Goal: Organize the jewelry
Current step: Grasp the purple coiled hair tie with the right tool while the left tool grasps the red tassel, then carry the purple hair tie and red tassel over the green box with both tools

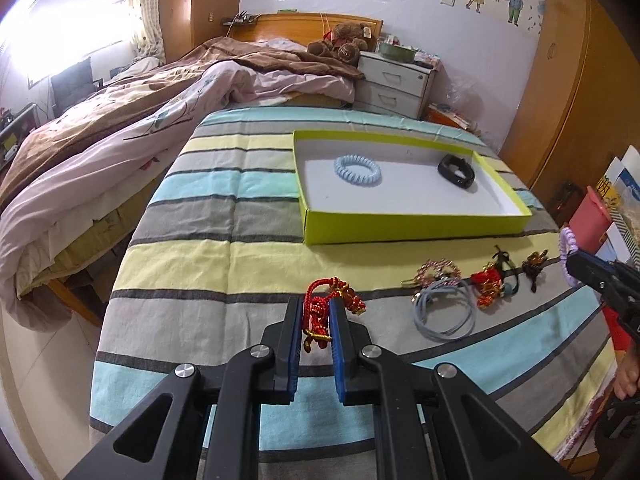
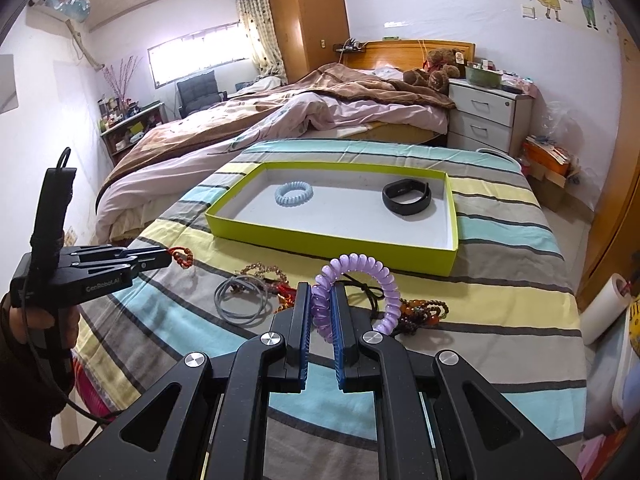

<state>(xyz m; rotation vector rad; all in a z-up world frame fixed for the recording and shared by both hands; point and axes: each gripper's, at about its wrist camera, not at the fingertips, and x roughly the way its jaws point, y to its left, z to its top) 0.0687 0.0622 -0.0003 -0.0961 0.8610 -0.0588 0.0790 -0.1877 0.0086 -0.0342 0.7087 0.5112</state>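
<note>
My left gripper (image 1: 316, 306) is shut on a red braided cord bracelet (image 1: 334, 294) and holds it above the striped table; it also shows in the right wrist view (image 2: 168, 258). My right gripper (image 2: 322, 294) is shut on a purple spiral hair tie (image 2: 360, 280), lifted above the cloth. A yellow-green box (image 1: 416, 230) with a white floor holds a light blue spiral hair tie (image 1: 357, 171) and a black wristband (image 1: 456, 171). Loose on the cloth lie grey elastic bands (image 1: 444, 314), a pink beaded bracelet (image 1: 438, 270), a red and gold charm (image 1: 488, 286) and an amber bead bracelet (image 2: 424, 310).
The table has a striped cloth (image 1: 224, 264) and stands against a bed (image 1: 120, 120) with rumpled bedding. A white nightstand (image 1: 394, 80) is behind it. A pink bin (image 1: 588, 220) and boxes stand at the right edge.
</note>
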